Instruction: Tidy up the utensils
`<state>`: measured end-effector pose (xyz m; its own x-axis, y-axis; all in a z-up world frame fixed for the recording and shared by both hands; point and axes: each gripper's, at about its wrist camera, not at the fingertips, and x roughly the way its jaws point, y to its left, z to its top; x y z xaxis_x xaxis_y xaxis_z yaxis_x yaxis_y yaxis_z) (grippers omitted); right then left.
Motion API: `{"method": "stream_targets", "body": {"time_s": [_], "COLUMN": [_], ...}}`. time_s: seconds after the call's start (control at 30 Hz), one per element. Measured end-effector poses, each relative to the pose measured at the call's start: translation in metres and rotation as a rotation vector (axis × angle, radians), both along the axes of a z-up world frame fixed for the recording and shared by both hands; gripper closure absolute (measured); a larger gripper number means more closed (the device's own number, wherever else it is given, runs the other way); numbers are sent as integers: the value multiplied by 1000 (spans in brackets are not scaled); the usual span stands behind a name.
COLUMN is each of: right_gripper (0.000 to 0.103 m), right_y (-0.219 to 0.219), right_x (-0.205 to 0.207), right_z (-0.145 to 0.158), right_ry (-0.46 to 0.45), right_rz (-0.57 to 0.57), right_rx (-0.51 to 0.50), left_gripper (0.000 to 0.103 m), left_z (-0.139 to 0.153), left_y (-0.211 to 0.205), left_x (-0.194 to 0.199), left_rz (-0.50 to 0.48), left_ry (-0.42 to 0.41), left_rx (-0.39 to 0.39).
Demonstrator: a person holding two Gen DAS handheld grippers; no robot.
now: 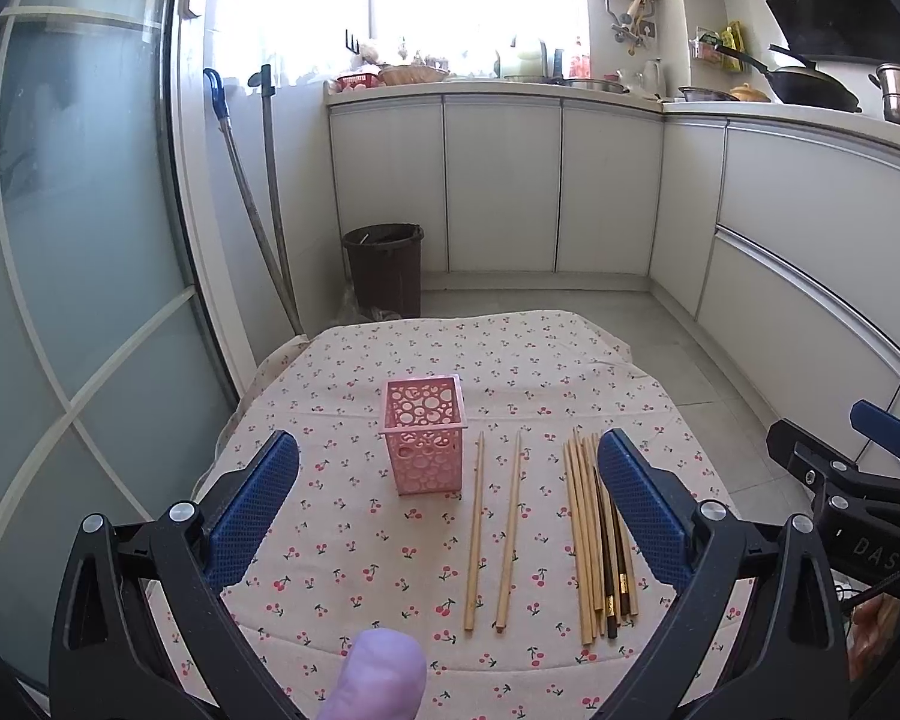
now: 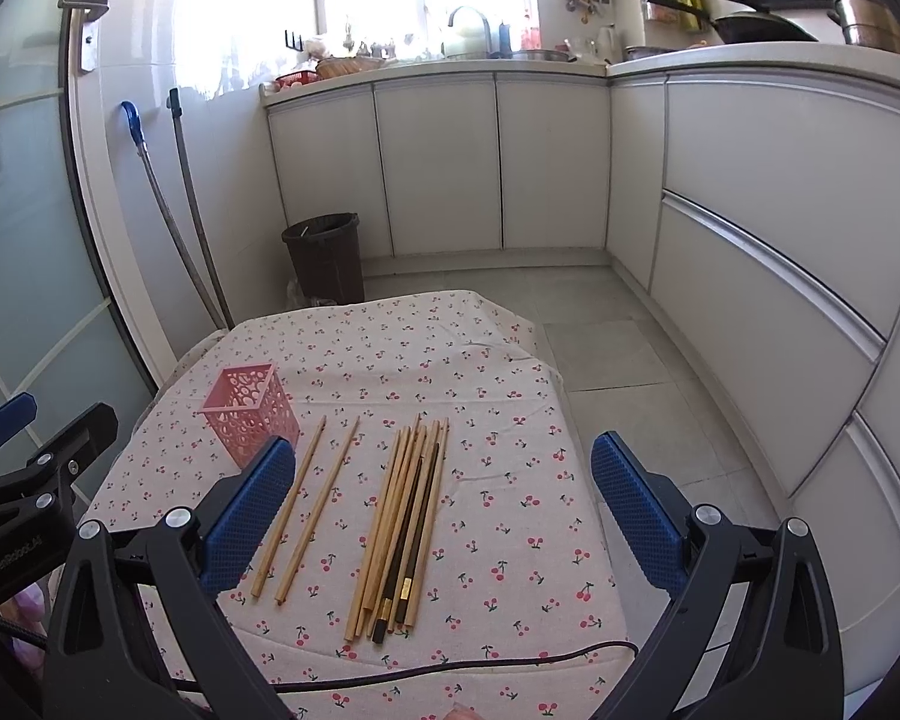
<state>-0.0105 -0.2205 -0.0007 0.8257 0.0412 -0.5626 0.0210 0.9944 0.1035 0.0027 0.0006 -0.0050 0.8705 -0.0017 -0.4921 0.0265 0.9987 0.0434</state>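
two chopsticks (image 1: 492, 531) lie ahead between the left gripper's (image 1: 448, 483) wide-open fingers — right gripper (image 2: 444, 489) likewise spread.

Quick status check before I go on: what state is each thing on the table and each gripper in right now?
Pink perforated plastic holder: upright, empty.
Two loose wooden chopsticks: flat, apart.
Bundle of wooden and dark chopsticks: flat, together.
Left gripper: open, empty.
Right gripper: open, empty.

A brown bin (image 1: 384, 267) stands beside white cabinets (image 1: 501, 186).
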Motion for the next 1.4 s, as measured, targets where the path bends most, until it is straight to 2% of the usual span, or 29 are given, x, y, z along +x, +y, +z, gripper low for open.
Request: {"method": "stream_targets", "body": {"time_s": [1.4], "right_gripper": [7], "right_y": [2], "right_x": [2], "right_z": [-2], "right_ry": [26], "right_rz": [2], "right_rx": [5], "left_gripper": [7], "left_z": [-5], "left_y": [1], "left_x": [7], "left_rz": [8], "left_ry": [40], "left_rx": [0]}}
